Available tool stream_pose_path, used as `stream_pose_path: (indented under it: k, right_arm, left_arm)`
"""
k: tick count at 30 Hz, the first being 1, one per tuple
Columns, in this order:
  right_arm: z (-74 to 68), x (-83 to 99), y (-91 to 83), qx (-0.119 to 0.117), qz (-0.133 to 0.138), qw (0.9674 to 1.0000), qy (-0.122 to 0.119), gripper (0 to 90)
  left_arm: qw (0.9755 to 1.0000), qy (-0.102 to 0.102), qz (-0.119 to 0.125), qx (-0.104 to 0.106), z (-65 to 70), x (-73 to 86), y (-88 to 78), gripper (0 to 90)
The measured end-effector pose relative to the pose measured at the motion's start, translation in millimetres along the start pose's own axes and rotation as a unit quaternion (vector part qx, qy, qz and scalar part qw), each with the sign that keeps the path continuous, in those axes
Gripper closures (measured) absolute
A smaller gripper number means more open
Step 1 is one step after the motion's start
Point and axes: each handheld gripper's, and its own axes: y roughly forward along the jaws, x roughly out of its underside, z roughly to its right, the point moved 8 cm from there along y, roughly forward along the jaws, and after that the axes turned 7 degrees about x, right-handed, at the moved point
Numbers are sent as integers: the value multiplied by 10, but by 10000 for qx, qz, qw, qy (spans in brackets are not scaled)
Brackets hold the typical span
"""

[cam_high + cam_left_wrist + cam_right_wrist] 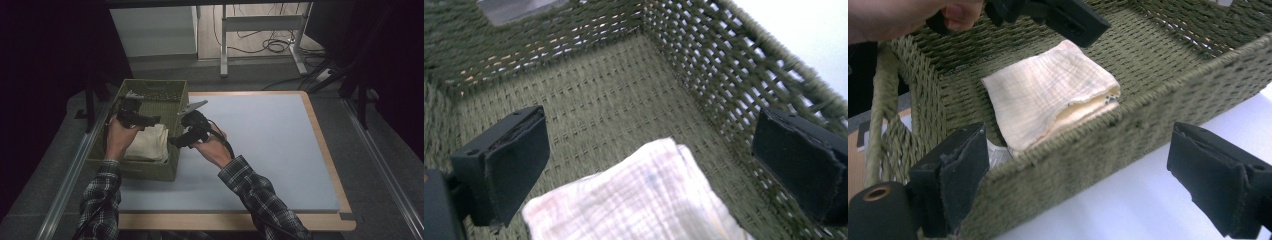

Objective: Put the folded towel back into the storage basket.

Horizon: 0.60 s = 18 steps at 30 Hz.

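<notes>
Folded cloth (148, 142) lies in the woven basket (165, 170); we hold both grippers with jaws apart.

Nearest, our right gripper (176, 142) hangs just outside the basket's near-right wall over the pale table mat (270, 145), jaws wide, nothing between them. Farther in, our left gripper (154, 119) hovers over the basket, jaws wide, clear above the cloth, which rests flat on the basket floor.

Plaid sleeves (102, 197) in dark and pale checks cover both forearms. Each hand holds a black gripper: left gripper (152, 120), right gripper (173, 142). 2 blocky black jaws each, a grey 3-cornered plate (194, 106), a black cable (227, 145).
</notes>
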Motion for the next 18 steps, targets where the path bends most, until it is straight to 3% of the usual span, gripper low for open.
stream_pose_path:
  k: [7,18]
  right_arm:
    - [90,142,-95,-1,-4,9999,-110,55]
    - [299,416,-267,116,-21,9999,-8,26]
  left_arm:
    - [9997,223,-77,19,208,-164,35,25]
    - [9983,539,-205,63,532,-343,140,16]
